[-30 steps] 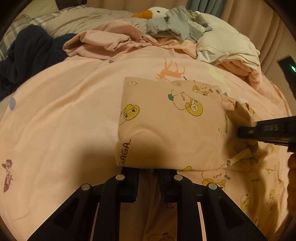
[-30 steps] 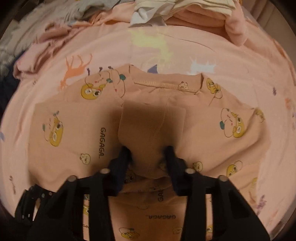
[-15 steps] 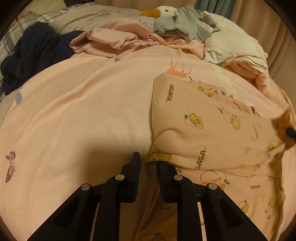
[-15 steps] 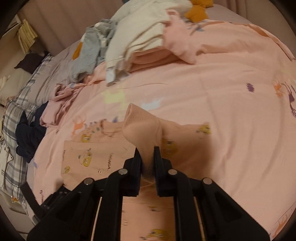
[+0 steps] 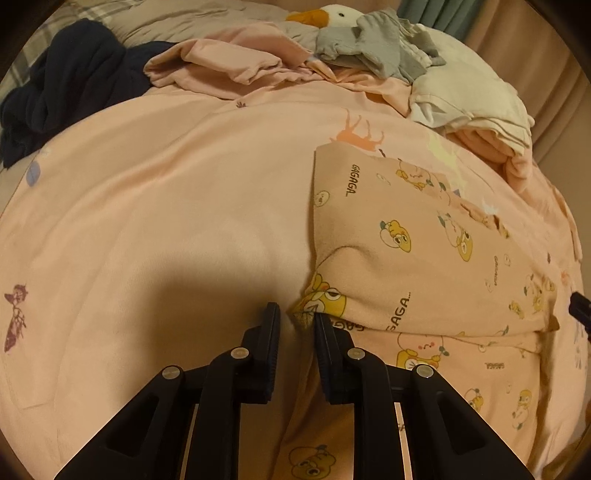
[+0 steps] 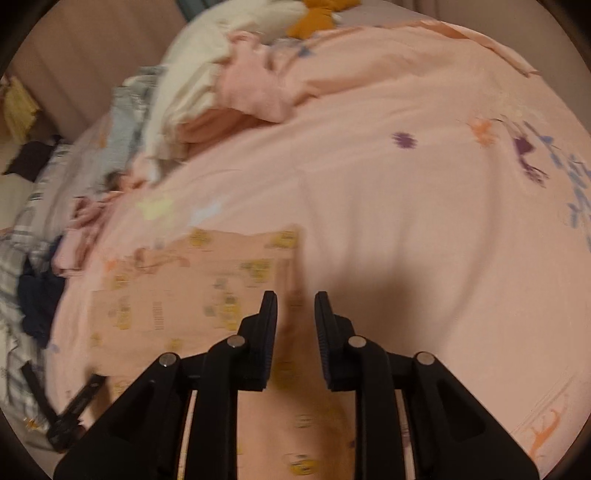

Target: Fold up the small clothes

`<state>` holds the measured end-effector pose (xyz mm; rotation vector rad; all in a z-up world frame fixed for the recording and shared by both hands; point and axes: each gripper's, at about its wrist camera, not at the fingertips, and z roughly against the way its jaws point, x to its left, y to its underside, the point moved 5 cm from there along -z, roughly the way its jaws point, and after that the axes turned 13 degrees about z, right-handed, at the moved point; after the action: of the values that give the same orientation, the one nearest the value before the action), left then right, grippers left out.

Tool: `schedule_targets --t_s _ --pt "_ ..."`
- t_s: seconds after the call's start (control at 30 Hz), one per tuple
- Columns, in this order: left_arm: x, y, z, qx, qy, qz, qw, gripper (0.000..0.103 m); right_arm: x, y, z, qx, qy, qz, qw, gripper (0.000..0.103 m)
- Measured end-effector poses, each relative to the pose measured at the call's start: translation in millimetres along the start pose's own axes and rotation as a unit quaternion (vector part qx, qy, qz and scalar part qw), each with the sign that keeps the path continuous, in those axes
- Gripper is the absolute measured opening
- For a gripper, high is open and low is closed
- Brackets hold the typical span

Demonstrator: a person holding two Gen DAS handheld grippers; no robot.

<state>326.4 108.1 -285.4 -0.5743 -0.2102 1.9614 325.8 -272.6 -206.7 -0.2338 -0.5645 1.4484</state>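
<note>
A small peach garment (image 5: pixel 424 254) printed with yellow cartoon ducks and "GAGAGA" lies folded over on the pink bedspread (image 5: pixel 166 221). My left gripper (image 5: pixel 296 314) is open, and the garment's near left corner lies loose between its fingertips. In the blurred right wrist view the garment (image 6: pixel 192 295) lies flat to the left. My right gripper (image 6: pixel 295 302) is open and empty just above its right edge. The right gripper's tip shows at the right edge of the left wrist view (image 5: pixel 580 308).
A heap of clothes lies at the far side: a dark navy item (image 5: pixel 66 85), a pink garment (image 5: pixel 229 62), grey pieces (image 5: pixel 373 48), a cream stack (image 5: pixel 469 92), and a goose plush (image 5: pixel 325 14). The left gripper shows low left in the right wrist view (image 6: pixel 70 413).
Both grippers carried a layer of the garment over onto itself, then opened and let go. The right gripper has drawn back to the right.
</note>
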Motion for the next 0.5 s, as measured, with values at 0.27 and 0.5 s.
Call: schedule_targets --t_s 0.27,0.5 --pt "25.1 11.2 28.0 -0.001 -0.084 -0.045 0.9954 0.016 19.2 36.5 -54.5 0.061 -0.02 0.023 0.998 0.015" --pt "-14.6 -18.5 70.4 -0.052 0.031 -0.006 0.9982 0.016 26.9 22.5 -4.5 0.027 0.004 0.065 0.998 0.024"
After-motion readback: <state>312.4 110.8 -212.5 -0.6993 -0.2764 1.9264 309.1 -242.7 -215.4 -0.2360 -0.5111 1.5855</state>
